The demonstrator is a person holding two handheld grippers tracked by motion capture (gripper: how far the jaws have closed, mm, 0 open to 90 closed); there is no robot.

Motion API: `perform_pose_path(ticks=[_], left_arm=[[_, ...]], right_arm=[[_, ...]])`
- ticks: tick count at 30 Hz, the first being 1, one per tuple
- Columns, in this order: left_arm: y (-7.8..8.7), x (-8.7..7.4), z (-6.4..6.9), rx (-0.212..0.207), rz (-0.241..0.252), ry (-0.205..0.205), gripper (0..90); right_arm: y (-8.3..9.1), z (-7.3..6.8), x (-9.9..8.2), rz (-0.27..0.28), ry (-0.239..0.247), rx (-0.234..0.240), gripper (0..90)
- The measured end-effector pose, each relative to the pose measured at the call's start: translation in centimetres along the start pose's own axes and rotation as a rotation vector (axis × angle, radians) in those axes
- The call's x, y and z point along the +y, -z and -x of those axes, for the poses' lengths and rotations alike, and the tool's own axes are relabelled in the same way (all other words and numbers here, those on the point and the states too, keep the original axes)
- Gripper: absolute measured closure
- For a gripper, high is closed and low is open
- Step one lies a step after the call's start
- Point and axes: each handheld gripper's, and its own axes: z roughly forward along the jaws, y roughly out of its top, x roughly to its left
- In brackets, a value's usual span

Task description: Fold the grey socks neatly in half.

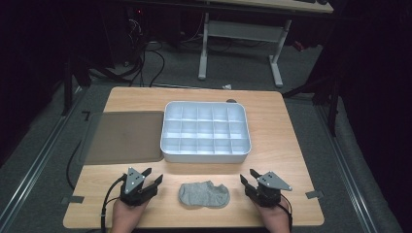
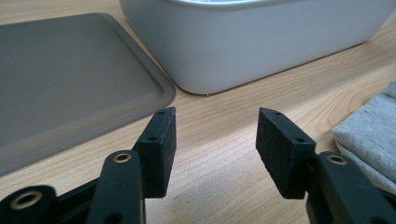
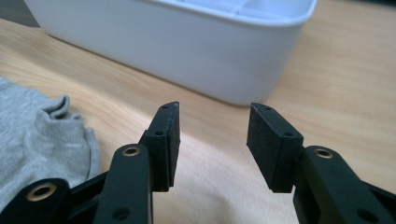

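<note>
A light wooden table point(image 1: 286, 145) stands on grey carpet in a dim room, its edges falling off into darkness. Beyond its far edge, at twelve o'clock, the white legs of another desk point(image 1: 276, 63) rise from the floor, with black cables point(image 1: 150, 63) trailing at about eleven o'clock.

At the table's centre sits a white compartment tray point(image 1: 206, 151), its grid of cells bare. Just beside it at nine o'clock lies a flat grey lid point(image 1: 124, 137), close to the tray's wall but apart from it in the left gripper view.

A grey sock point(image 1: 204, 194) lies crumpled flat near the front edge, at six o'clock from the tray, between the two tools.

The left gripper point(image 1: 151, 180) rests at nine o'clock from the sock, jaws spread wide with only bare wood between them. The right gripper point(image 1: 248, 182) sits at three o'clock from the sock, jaws likewise apart and holding nothing. Neither touches the sock.
</note>
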Motion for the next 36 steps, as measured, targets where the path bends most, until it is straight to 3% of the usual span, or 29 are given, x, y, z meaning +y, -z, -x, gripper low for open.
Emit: perform_pose_path(ticks=[3,11,16,18,21,23,25,26,27,31,36], left_arm=[[-0.1,0.0,-0.3,-0.011,-0.015,0.02,45.9],[-0.3,0.1,0.2,-0.024,-0.047,-0.031,45.0],[0.0,0.0,0.7,0.005,-0.011,-0.075,49.2],[0.0,0.0,0.8,0.019,-0.003,-0.084,47.4],[0.1,0.2,0.9,0.023,-0.005,-0.059,49.1],[0.1,0.3,1.2,-0.013,0.01,-0.003,49.7],[0.0,0.4,2.1,-0.051,-0.003,-0.019,52.3],[-0.1,0.4,3.4,-0.089,-0.024,-0.052,52.8],[-0.1,0.4,3.4,-0.089,-0.024,-0.052,53.0],[-0.6,0.3,5.9,-0.185,-0.061,-0.061,56.1],[-1.1,0.3,7.2,-0.196,-0.065,-0.101,60.4]], right_arm=[[0.0,0.3,-0.1,-0.021,-0.014,-0.005,53.7],[-0.1,0.1,0.3,-0.044,-0.052,0.022,49.6],[-0.1,-0.4,0.3,-0.044,-0.052,0.071,44.0],[-0.1,-0.8,0.1,-0.049,-0.044,0.095,48.6],[-0.2,-0.8,0.1,-0.051,-0.046,0.102,51.0],[-0.2,-0.8,0.0,-0.052,-0.058,0.118,51.6],[-0.2,-1.2,0.1,-0.061,-0.061,0.136,51.6],[-0.1,-1.7,0.2,-0.065,-0.05,0.154,51.5],[-0.1,-1.7,0.2,-0.065,-0.05,0.154,51.5],[0.1,-3.7,0.1,-0.104,-0.03,0.206,52.9],[0.0,-4.7,-0.2,-0.13,-0.022,0.242,54.1]])
